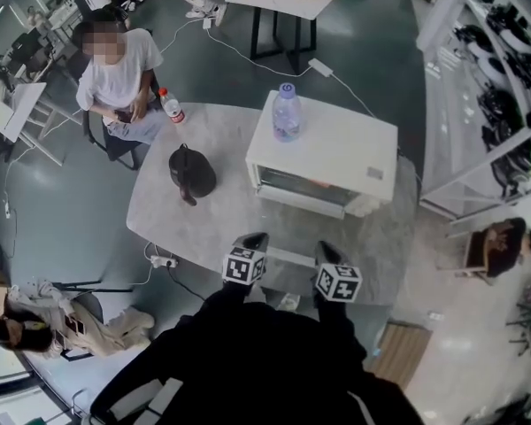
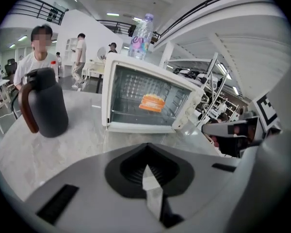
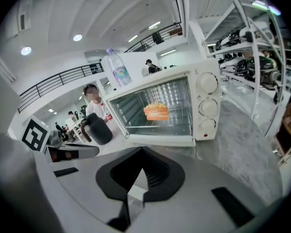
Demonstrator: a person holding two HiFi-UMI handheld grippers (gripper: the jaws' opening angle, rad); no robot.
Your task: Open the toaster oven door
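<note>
Grey stone-look table [image 1: 159, 215] fills the middle of the head view. A seated person in a white tee [image 1: 119, 73] is at its far left corner. White toaster oven [image 1: 336, 144] sits on the table toward the far right edge, well apart from both grippers. Its glass front faces the near edge and the door looks closed. Black jug [image 1: 192, 172] with a brown handle stands left of the oven, apart from it, toward the far left part of the table. Clear water bottle [image 1: 286, 113] stands upright on the oven roof at its far left corner. A smaller red-capped bottle [image 1: 172, 107] is at the table's far left edge, by the person. Left gripper [image 1: 252, 242] and right gripper [image 1: 329, 253] hover side by side at the near edge. Left gripper view shows its jaws pressed together, nothing between them; right gripper view shows the same, tips meeting, empty. Orange food [image 3: 156, 112] lies on the rack behind the glass. Three knobs [image 3: 207, 103] run down the oven's right panel
</note>
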